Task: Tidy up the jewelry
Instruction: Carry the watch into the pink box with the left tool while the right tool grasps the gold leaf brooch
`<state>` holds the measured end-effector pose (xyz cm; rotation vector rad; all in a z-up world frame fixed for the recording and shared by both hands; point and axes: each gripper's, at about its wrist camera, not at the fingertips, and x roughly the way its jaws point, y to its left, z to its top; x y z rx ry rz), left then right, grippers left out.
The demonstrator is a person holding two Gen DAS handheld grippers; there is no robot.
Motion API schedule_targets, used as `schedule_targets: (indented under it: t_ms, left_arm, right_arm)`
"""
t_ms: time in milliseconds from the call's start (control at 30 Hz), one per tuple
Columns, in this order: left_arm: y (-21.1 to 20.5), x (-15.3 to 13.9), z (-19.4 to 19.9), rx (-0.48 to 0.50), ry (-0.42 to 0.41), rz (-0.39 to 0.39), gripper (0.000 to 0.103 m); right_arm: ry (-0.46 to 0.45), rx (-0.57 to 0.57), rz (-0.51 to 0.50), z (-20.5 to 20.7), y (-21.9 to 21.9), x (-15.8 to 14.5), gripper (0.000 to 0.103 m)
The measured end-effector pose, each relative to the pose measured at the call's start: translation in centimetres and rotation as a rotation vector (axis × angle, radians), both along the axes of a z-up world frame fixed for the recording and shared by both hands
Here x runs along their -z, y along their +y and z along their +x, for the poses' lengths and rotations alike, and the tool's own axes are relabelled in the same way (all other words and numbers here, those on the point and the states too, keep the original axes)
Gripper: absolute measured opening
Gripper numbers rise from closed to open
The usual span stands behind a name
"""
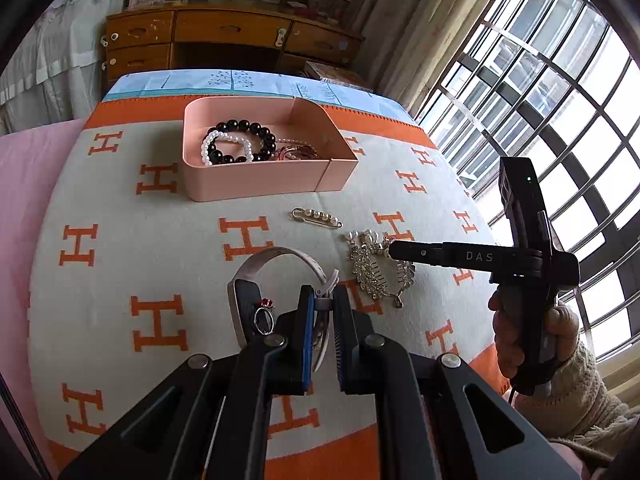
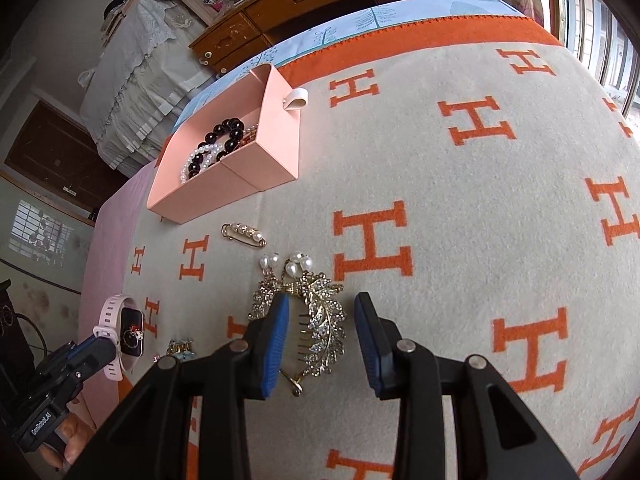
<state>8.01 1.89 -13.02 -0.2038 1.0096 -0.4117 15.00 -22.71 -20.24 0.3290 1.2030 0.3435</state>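
One gripper [image 1: 321,304] hides watch [image 1: 256,280] strap (partly).

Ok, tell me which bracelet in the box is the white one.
The pearl bracelet, lying over the bigger black bead bracelet at the pink box's near left side.

Bracelets [image 1: 240,140] in tray [image 1: 256,182]

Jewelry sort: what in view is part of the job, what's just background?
In the job:
- pink open box, black-bead bracelet and white pearl bracelet inside
- gold pearl safety-pin brooch
- rhinestone leaf hair comb
- pale pink smartwatch, clamped by left gripper
- right gripper, open over comb

Background:
- wooden drawer desk
- barred window
- orange H-pattern blanket
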Motion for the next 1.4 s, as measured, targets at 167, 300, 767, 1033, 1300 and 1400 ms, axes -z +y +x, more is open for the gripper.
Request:
schedule_targets:
  t_ms: [167,300,767,1033,1300,1400]
  left_arm:
    - [-0.2,0.3,0.2,0.004,0.012,0.002,0.007]
    - [-0.4,0.3,0.3,0.007,0.013,0.004,0.007]
    - [-0.9,-2.3,1.0,0.005,-0.048,0.044,0.007]
    - [-0.9,-6.7,3.5,0.004,-0.138,0.098,0.007]
    - [-0.2,-9.6,9.8,-0.035,-0.158,0.119,0.007]
    - [0.2,-8.6,13.1,-0.060,-0.103,0.113,0.007]
  right_arm:
    - [0.041,0.002,0.112,0.5,-0.9,0.5,0.034]
    - [0.042,-0.004,0.143,0.4,-1.2,0.7,0.031]
    - [-0.137,-0.106,0.126,-1.7,1.9,-5.1,0.003]
    - [-0.266,-0.115,0.078,-0.8,3.4,-10.4,0.003]
    - [-0.409,-0.049,0.008,3.4,5.0,-14.9,0.003]
    - [-0.403,-0.021,-0.001,5.8,5.6,-14.5,0.003]
